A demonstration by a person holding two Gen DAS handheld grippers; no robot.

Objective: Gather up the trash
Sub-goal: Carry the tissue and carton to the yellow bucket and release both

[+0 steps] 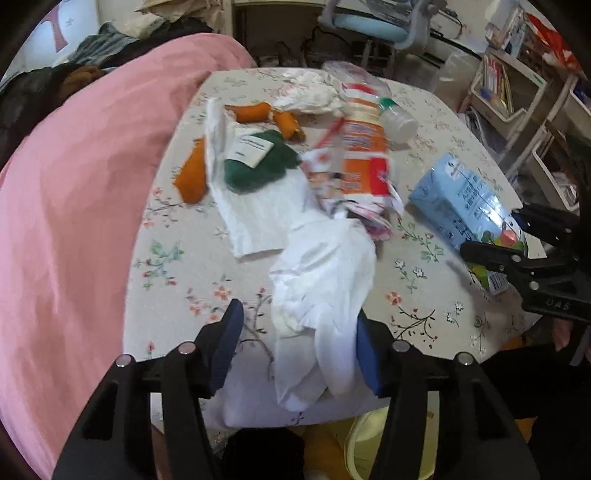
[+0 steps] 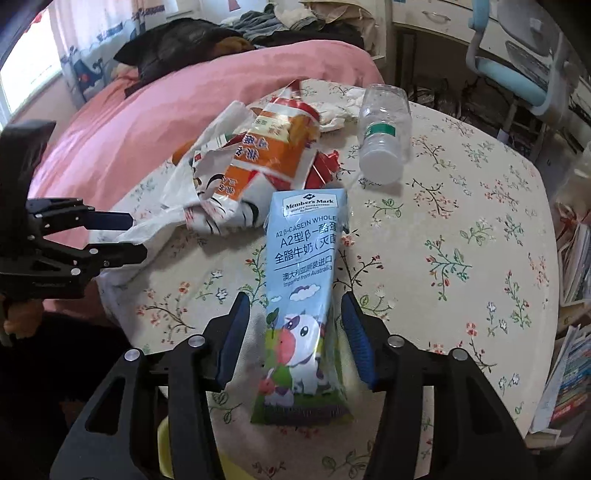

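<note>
A crumpled white plastic bag [image 1: 325, 266] lies on the floral table [image 1: 177, 280]. My left gripper [image 1: 297, 349] straddles its near end, open, with a gap beside the left pad. A blue milk carton [image 2: 306, 277] lies flat between the pads of my right gripper [image 2: 295, 332], which is open with a gap on each side. Behind these lie an orange snack wrapper [image 2: 266, 162], a clear plastic bottle [image 2: 384, 133] on its side, orange peels [image 1: 251, 112], a green packet [image 1: 258, 162] and crumpled tissue [image 1: 310, 96]. The right wrist view shows the left gripper [image 2: 122, 236] around the bag [image 2: 177, 206].
Pink bedding [image 1: 74, 184] rises along the table's left side. A blue desk chair [image 1: 369, 26] stands beyond the far edge and cluttered shelves [image 1: 517, 92] stand to the right. Something yellow [image 1: 362, 443] sits below the table's near edge.
</note>
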